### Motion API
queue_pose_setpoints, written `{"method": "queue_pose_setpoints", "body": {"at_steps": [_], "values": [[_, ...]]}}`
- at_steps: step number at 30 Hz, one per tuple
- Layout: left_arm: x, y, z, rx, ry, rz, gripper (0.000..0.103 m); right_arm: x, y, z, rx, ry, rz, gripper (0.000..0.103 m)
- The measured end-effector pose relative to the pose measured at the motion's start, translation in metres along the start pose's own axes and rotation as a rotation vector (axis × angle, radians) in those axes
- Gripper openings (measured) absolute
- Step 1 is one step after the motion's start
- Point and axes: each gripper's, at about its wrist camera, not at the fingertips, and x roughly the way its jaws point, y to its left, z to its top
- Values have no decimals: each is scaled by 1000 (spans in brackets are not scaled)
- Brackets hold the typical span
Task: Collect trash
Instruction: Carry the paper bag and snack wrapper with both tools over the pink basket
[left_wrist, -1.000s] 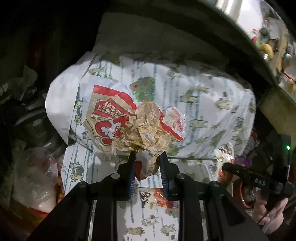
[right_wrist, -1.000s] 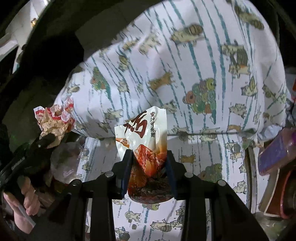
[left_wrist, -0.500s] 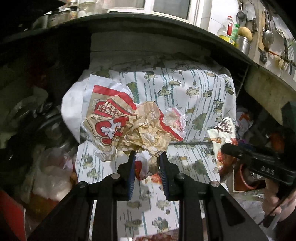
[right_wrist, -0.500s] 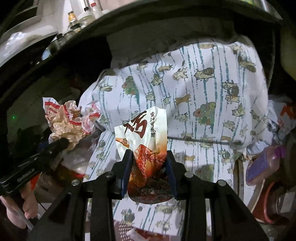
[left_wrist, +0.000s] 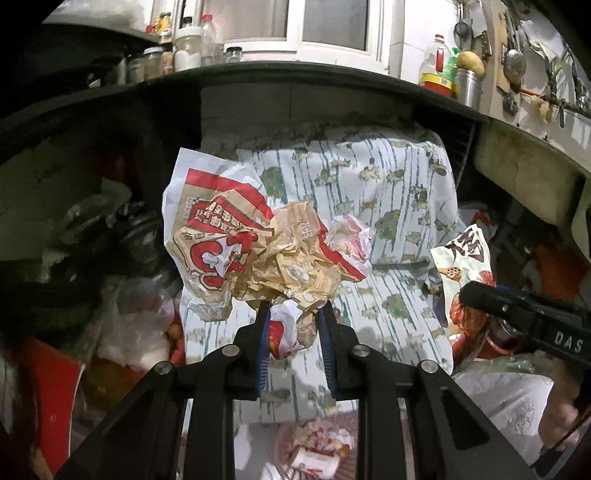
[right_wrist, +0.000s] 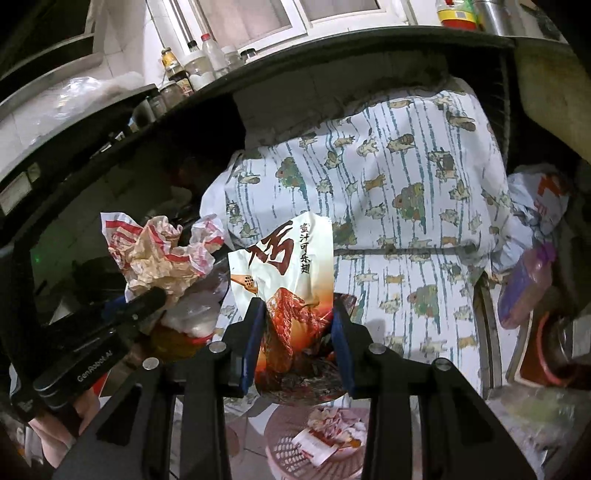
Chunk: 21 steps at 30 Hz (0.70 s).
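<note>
My left gripper is shut on a crumpled red, white and tan paper wrapper, held up in front of a cloth-covered bundle. It also shows at the left of the right wrist view. My right gripper is shut on a white and orange snack packet with Chinese lettering; the packet also shows at the right of the left wrist view. A pink slotted waste basket with some wrappers in it lies below both grippers, and its top shows in the left wrist view.
A white cloth with blue stripes and cartoon animals covers a bulky object under a dark countertop edge. Jars and bottles stand on the counter. Plastic bags and red items lie at the left; a purple box at the right.
Both grippers have pulled back and up from the cloth bundle, still holding their trash. The countertop, jars and the pink basket below have come into view.
</note>
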Motion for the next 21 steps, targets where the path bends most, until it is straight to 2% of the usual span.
{"method": "queue_pose_setpoints", "body": {"at_steps": [3, 9, 16, 18, 21], "values": [[-2, 2, -13, -16, 13, 20, 26, 1, 1, -16, -2, 16, -19, 36], [25, -2, -53, 1, 137, 32, 26, 26, -9, -48, 7, 99, -67, 36], [75, 0, -102, -48, 318, -10, 26, 79, -22, -104, -2, 285, -140, 36], [84, 0, -110, -56, 350, -24, 26, 92, -28, -115, 18, 332, -136, 36], [99, -1, -123, -54, 392, -3, 26, 106, -34, -127, 49, 389, -117, 36]]}}
